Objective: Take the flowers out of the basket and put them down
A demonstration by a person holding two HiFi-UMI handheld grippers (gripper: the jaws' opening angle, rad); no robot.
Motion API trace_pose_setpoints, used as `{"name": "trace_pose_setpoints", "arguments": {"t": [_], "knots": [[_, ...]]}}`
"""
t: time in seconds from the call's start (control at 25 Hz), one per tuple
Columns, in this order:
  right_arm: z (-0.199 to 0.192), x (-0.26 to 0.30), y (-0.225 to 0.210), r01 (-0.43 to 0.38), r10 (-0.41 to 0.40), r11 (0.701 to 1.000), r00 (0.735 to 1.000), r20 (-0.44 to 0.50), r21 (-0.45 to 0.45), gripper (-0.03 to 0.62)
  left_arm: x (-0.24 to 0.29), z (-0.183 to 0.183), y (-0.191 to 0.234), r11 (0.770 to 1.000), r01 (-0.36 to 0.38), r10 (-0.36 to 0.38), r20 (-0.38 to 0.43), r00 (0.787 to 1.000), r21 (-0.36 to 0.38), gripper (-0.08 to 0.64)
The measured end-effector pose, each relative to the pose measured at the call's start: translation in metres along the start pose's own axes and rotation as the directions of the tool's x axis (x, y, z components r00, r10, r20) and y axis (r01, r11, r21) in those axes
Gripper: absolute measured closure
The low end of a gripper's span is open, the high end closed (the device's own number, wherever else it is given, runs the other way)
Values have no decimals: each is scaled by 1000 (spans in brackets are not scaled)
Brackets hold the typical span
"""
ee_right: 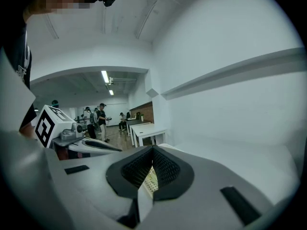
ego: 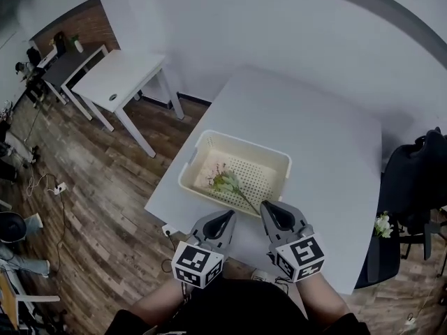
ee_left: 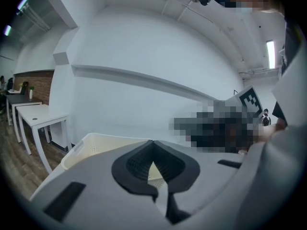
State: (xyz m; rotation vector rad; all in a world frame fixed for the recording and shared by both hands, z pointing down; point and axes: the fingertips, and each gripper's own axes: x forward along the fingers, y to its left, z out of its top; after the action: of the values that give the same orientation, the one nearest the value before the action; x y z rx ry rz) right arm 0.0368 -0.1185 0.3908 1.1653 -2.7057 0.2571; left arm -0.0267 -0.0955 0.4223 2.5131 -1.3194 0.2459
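The flowers (ego: 226, 181) lie inside the basket (ego: 201, 153), a small pale green and white sprig resting on the perforated floor near the front wall. Their thin stem runs toward the near right corner and ends close to the tip of the right claw (ego: 268, 206). Whether stem and claw touch cannot be told from the head view.

The basket is cream plastic, rectangular, with a handle slot in its left end. It stands on the white table (ego: 314, 131), near the table's left and front edges.

Both claws hover just in front of the basket's near wall, side by side and a little apart, each pointing toward it. The right claw has its jaws pressed together; in the right gripper view the dark ribbed pads (ee_right: 165, 169) meet at the tip, and only a sliver of the basket's holed floor shows through the gap behind them. The left claw (ego: 228, 215) is likewise closed, its pads (ee_left: 139, 163) meeting at the tip, with nothing between them and the basket's rim beyond.

Left of the table stand a smaller white desk (ego: 119, 75) and a dark one (ego: 66, 63) on the wooden floor (ego: 105, 187). At the right a dark garment (ego: 419, 176) hangs over a chair, with another bunch of white flowers (ego: 382, 225) beside it.
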Motion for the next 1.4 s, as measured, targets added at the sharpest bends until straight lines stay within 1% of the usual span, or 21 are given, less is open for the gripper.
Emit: {"name": "trace_pose_setpoints", "arguments": {"t": [0.28, 0.48, 0.64, 0.76, 0.88, 1.0, 1.12, 1.2, 1.28, 1.4], "knots": [[-1, 44, -2, 41, -43, 999, 997, -68, -34, 571, 2, -5, 40, 998, 43, -43, -12, 999, -34, 554], [-12, 75, -3, 47, -55, 997, 989, -136, -59, 571, 6, -9, 69, 997, 60, -61, -21, 998, -46, 554], [-26, 94, -6, 46, -63, 995, 977, -204, -88, 571, 9, -14, 84, 996, 77, -78, -35, 996, -33, 554], [-36, 108, -10, 50, -74, 994, 965, -253, -100, 571, 13, -19, 90, 993, 113, -115, -53, 992, -31, 554], [-48, 124, -12, 32, -66, 993, 948, -310, -113, 569, 15, -25, 95, 989, 146, -148, -71, 986, -24, 554], [-63, 137, -15, 7, -53, 993, 923, -380, -120, 569, 19, -30, 100, 983, 181, -182, -89, 979, -21, 554], [-82, 149, -19, -16, -37, 994, 887, -461, -111, 568, 23, -33, 106, 976, 215, -216, -108, 970, -16, 554], [-97, 156, -22, -33, -27, 994, 857, -515, -106, 568, 24, -34, 109, 972, 235, -234, -117, 965, -9, 554], [-113, 161, -23, -58, -8, 994, 820, -572, -96, 566, 26, -35, 111, 968, 251, -250, -117, 961, -5, 554], [-134, 170, -28, -76, 20, 995, 770, -638, -61, 565, 27, -36, 112, 961, 277, -276, -125, 953, -13, 554]]}}
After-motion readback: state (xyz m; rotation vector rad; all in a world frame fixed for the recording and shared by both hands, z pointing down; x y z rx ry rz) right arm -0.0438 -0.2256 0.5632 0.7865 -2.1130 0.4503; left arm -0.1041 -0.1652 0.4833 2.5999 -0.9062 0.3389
